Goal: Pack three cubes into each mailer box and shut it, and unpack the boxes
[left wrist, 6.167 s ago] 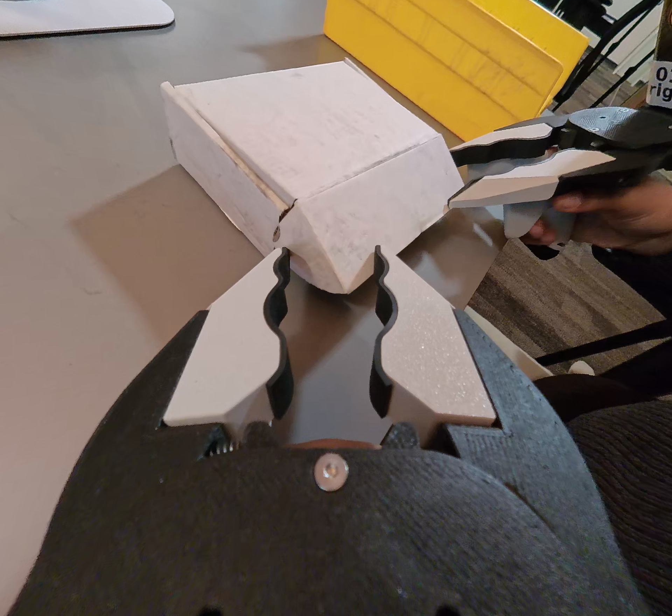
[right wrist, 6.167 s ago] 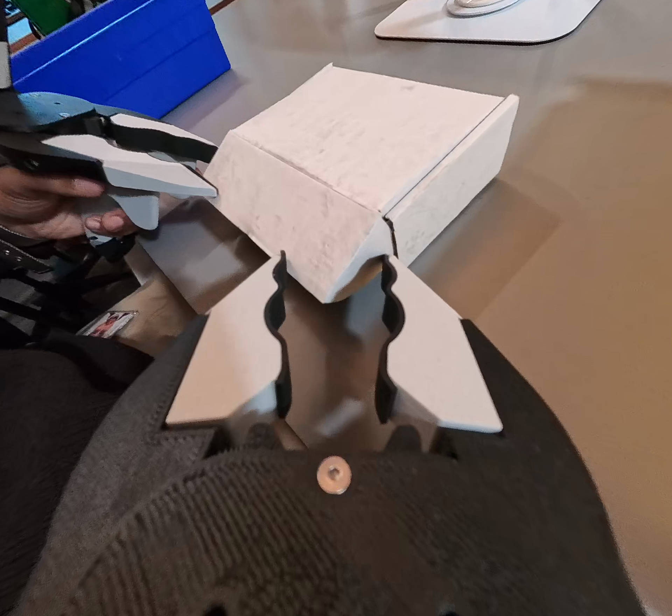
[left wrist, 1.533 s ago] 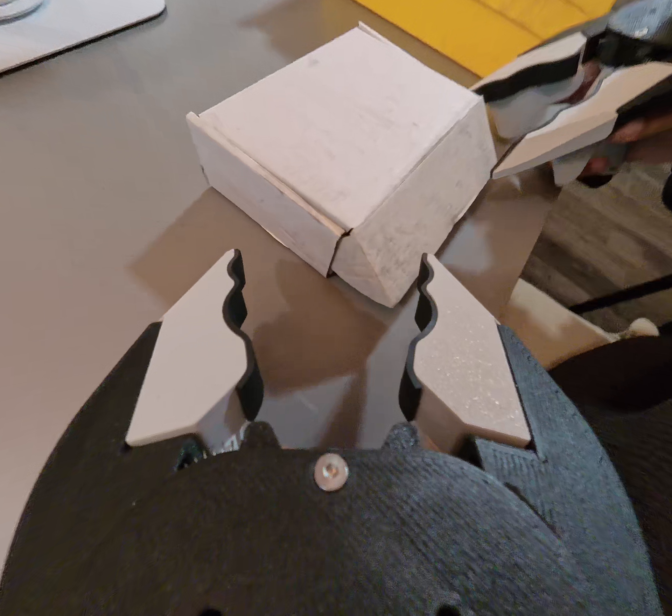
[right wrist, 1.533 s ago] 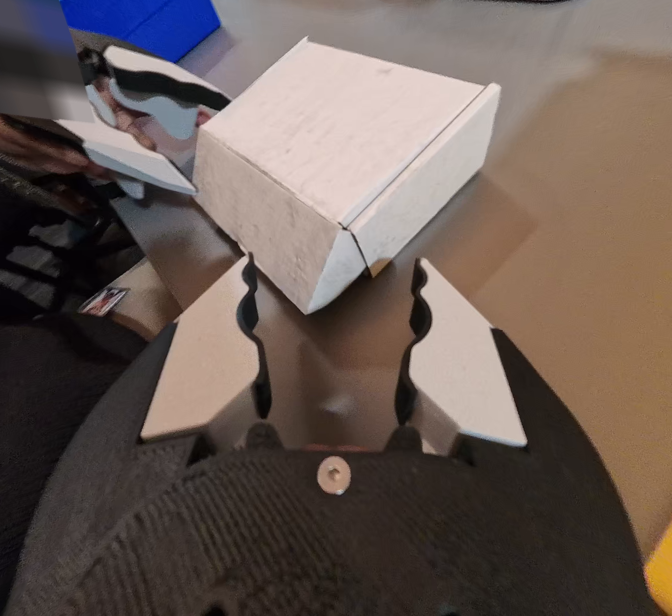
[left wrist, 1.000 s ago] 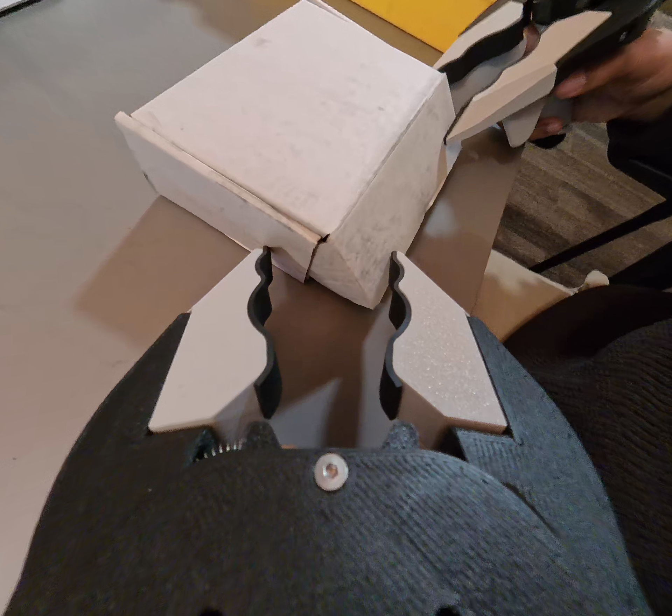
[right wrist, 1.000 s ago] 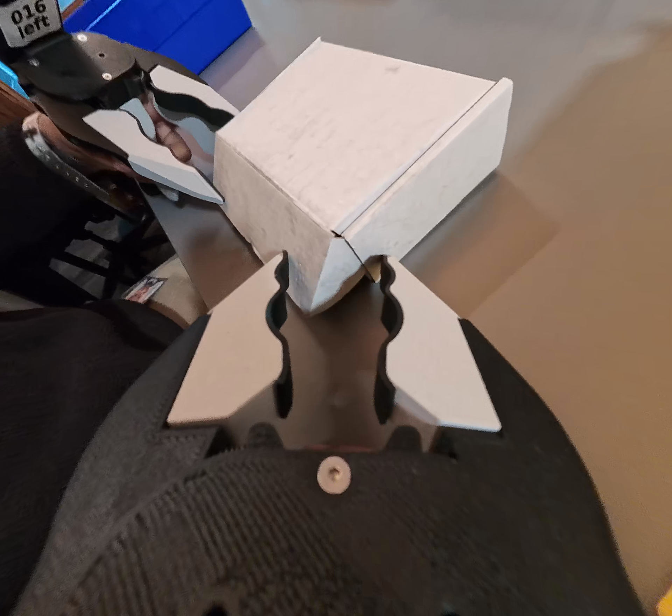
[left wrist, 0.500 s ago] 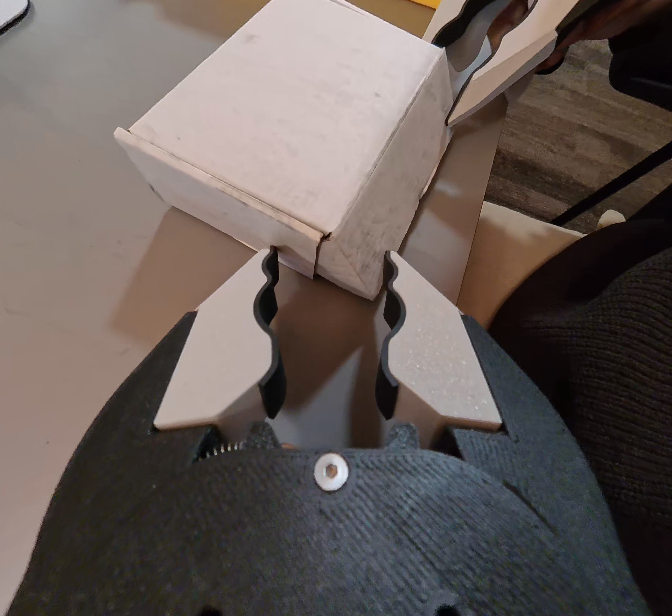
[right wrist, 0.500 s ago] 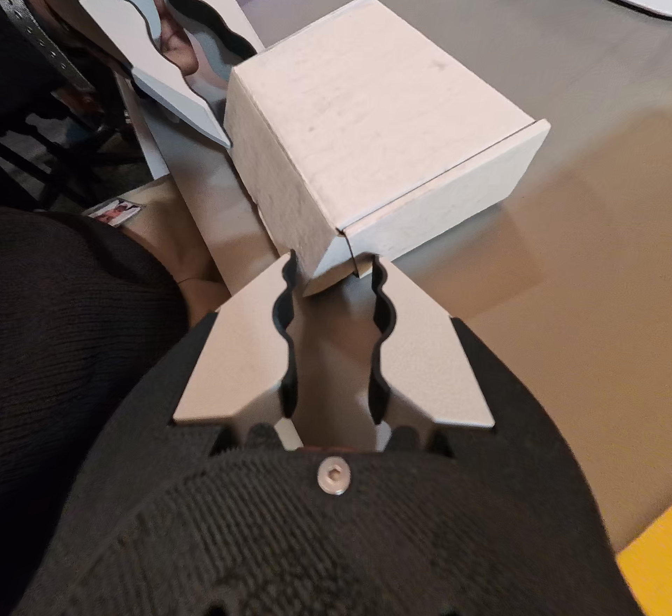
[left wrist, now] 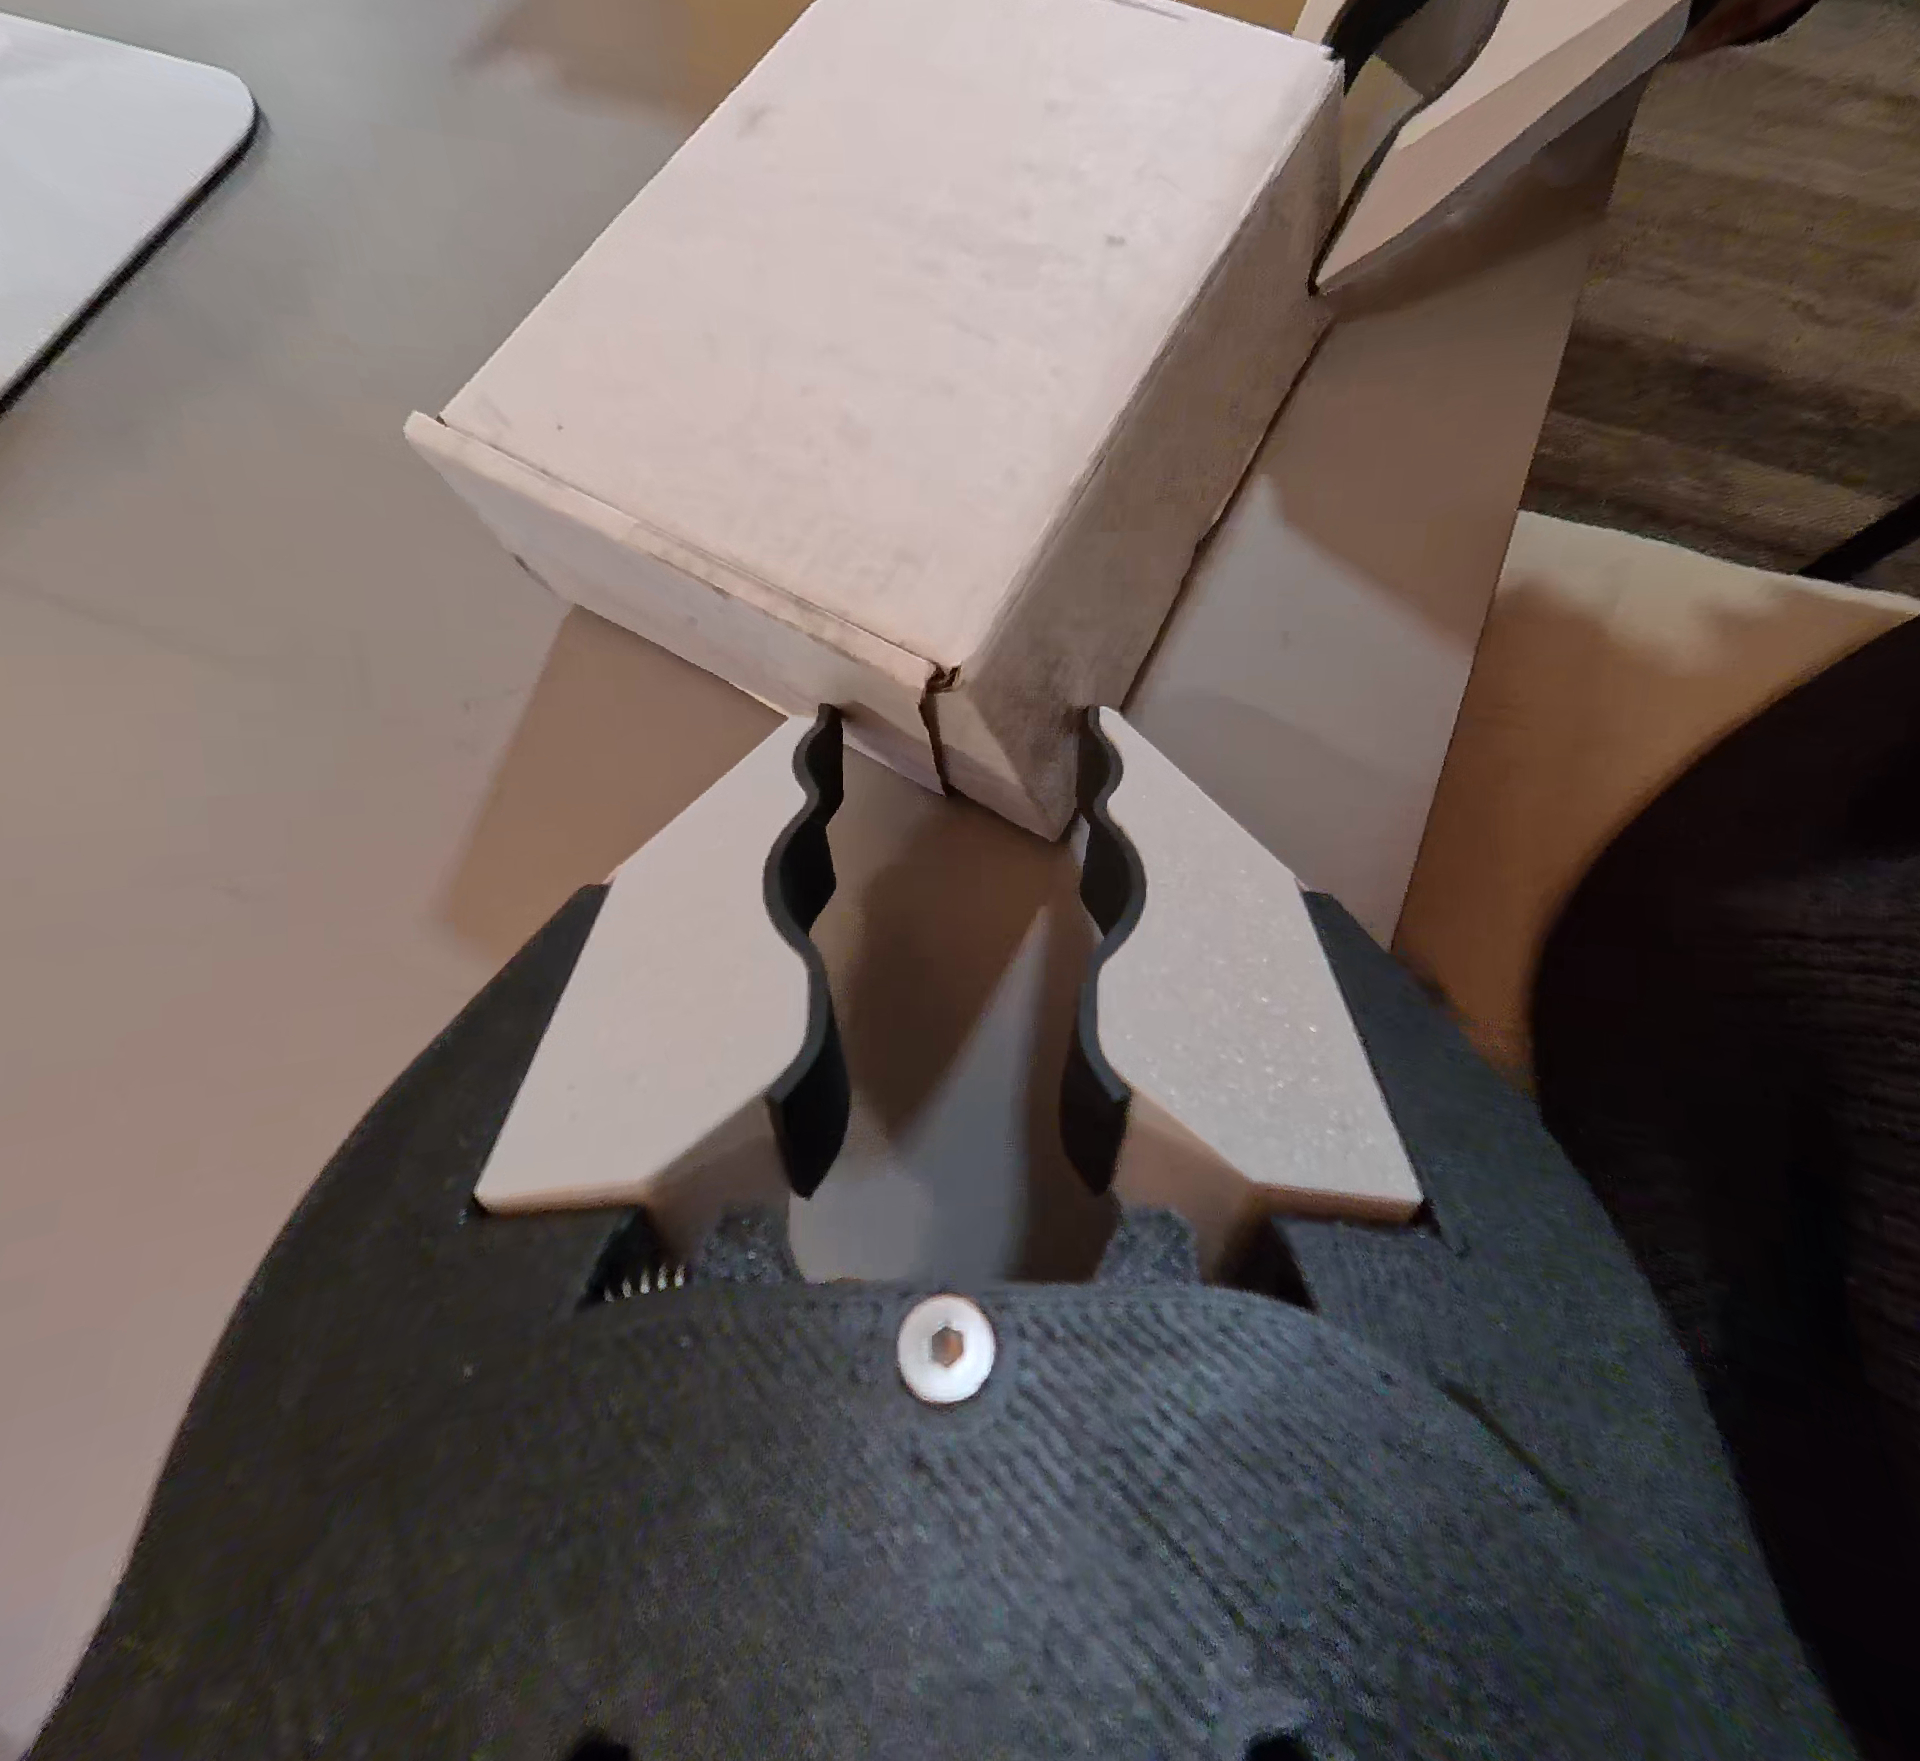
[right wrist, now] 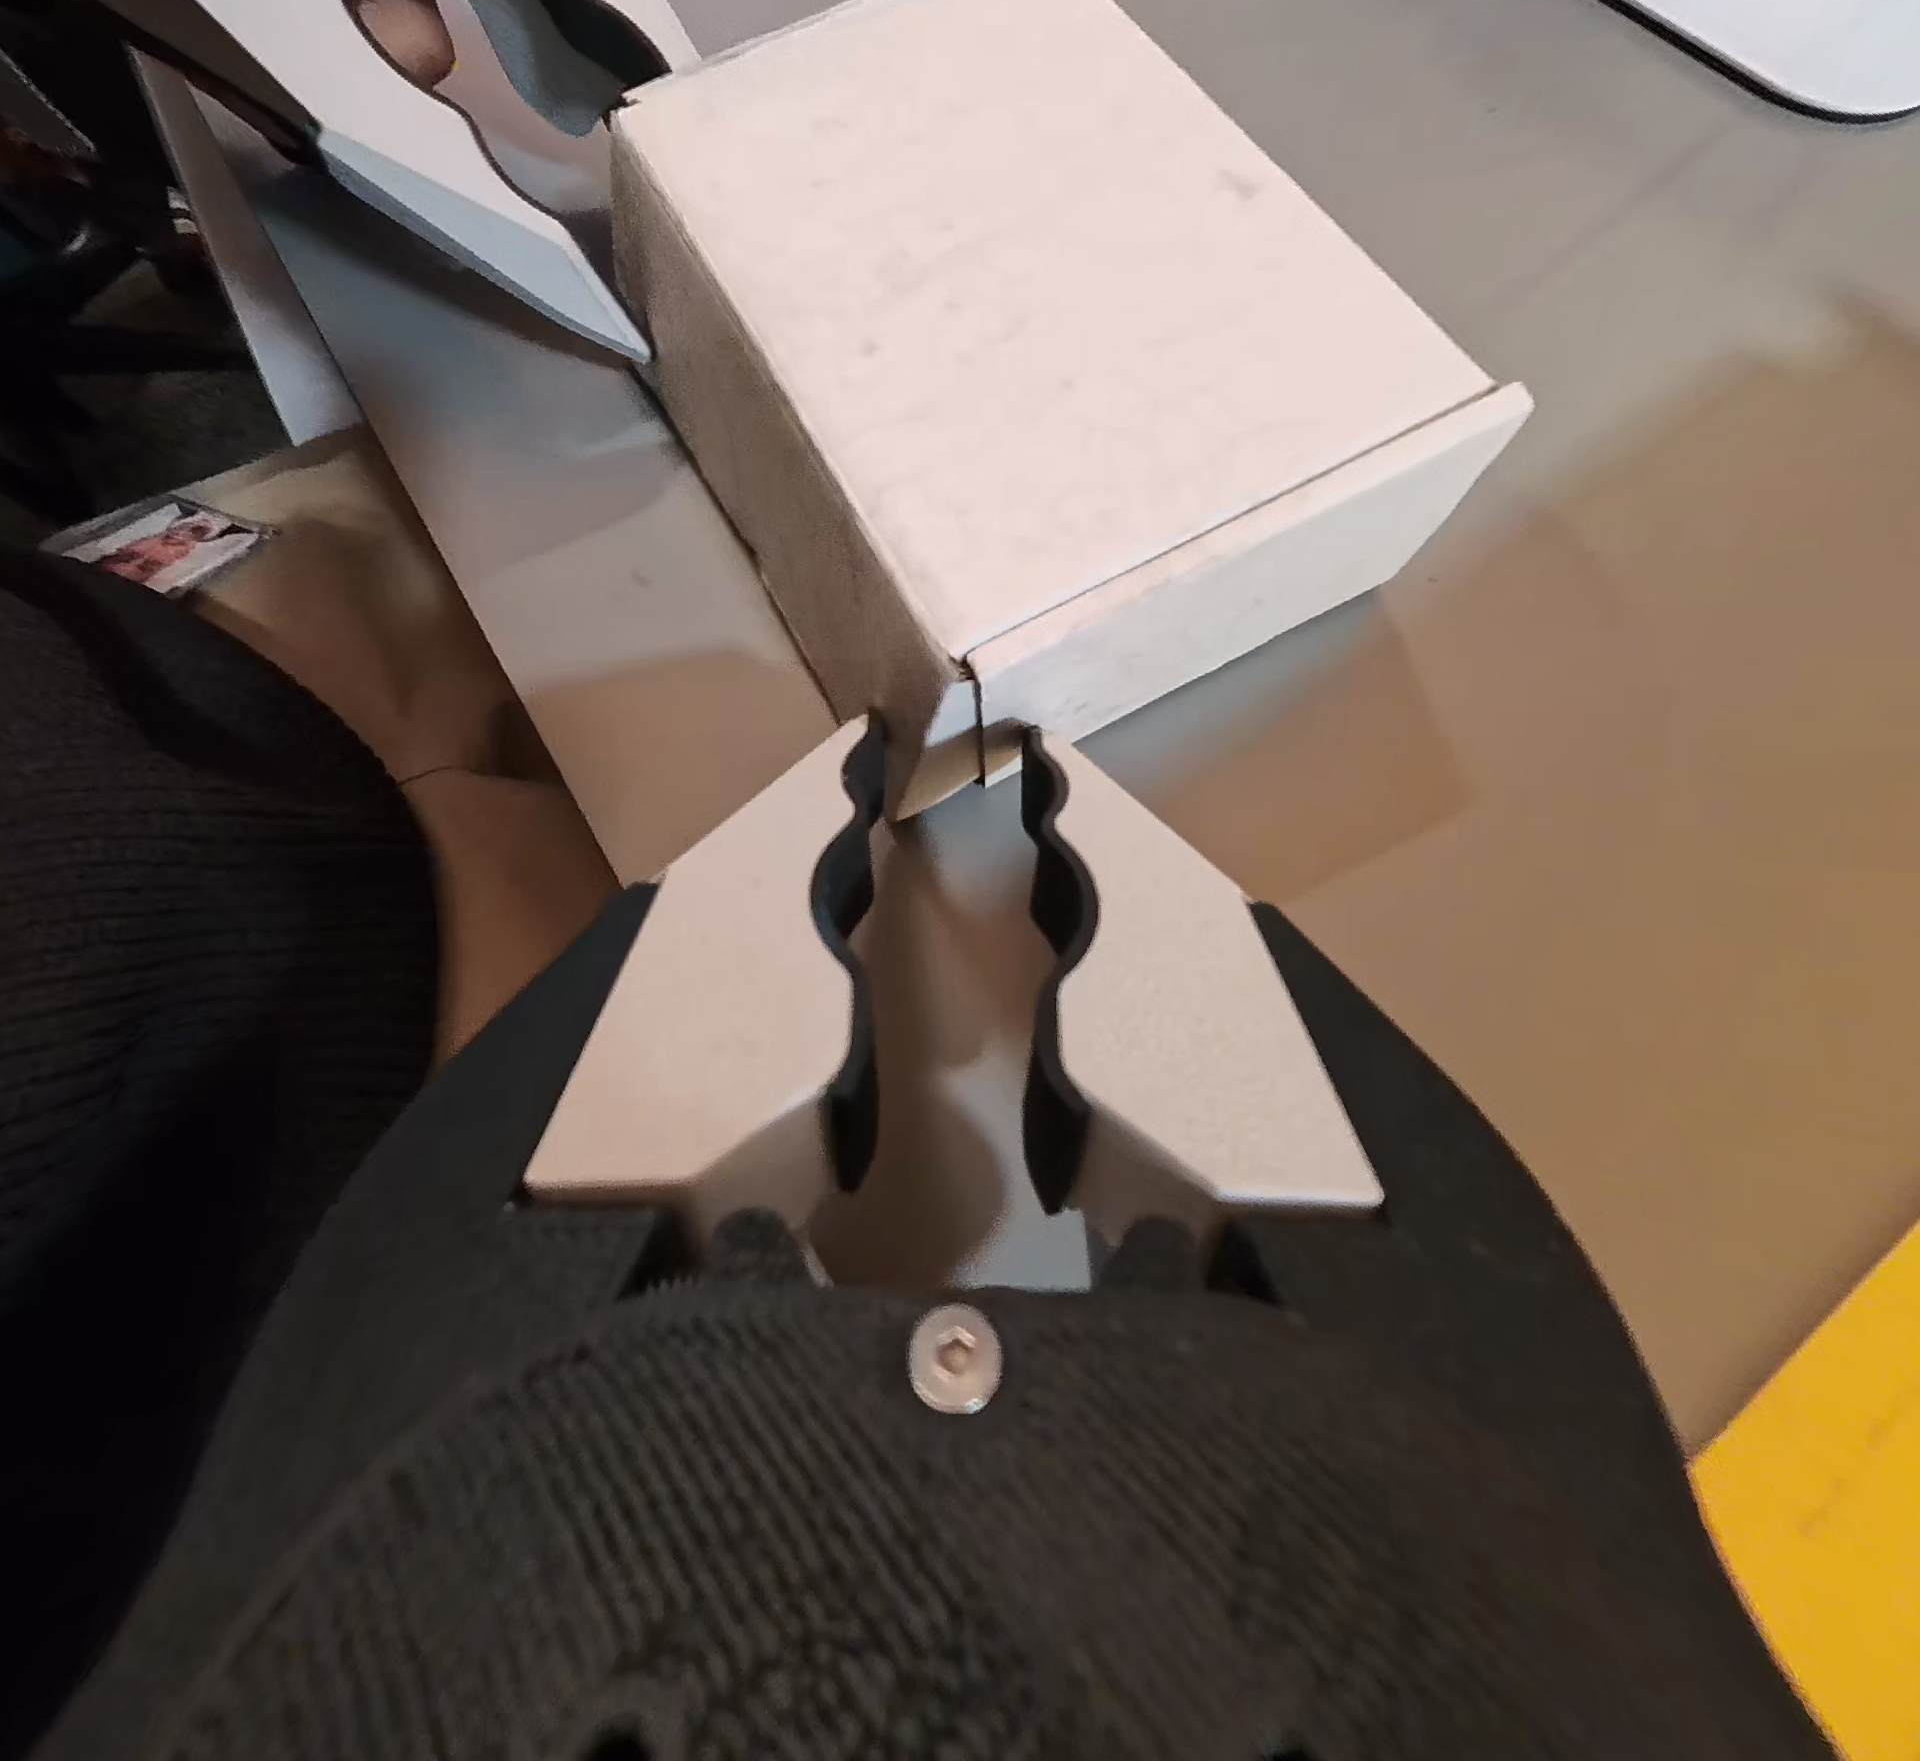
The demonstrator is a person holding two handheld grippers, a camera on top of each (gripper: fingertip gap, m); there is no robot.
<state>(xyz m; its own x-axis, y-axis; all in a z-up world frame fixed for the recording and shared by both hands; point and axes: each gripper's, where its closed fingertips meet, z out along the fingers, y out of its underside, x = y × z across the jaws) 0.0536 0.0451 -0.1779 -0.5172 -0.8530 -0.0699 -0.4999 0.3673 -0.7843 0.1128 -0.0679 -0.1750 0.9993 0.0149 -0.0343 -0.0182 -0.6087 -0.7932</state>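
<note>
the left tongs (left wrist: pixel 956 755) sit at the near left corner of the white mailer box (left wrist: pixel 883 329). its two fingers are partly open, one on each side of that corner. the tips look like they touch the cardboard, but it is hard to tell if they really squeeze it. nothing else is held in them.

the box sits on the grey table (left wrist: pixel 208 672), close to the table's near edge. its lid is down flat, so the box looks shut. the cubes cannot be seen.

from the left tongs the box lies straight ahead and a bit up the table. its front wall runs across from the left tongs to the right tongs (right wrist: pixel 951 766).

the right tongs sit at the other near corner of the box (right wrist: pixel 1039 277). their fingers are also partly open, with the corner and a small side flap between the tips. again, a real pinch cannot be told.

so the box is caught between the two tongs, one at each front corner. both are just as near to it. the front lip of the lid is right at the fingertips. that seems to be the thing the next move turns on: pressing that front shut, or lifting it to open the box.

a white pad (left wrist: pixel 94 184) lies far off to the left, and a yellow bin (right wrist: pixel 1849 1524) is off to the right.
</note>
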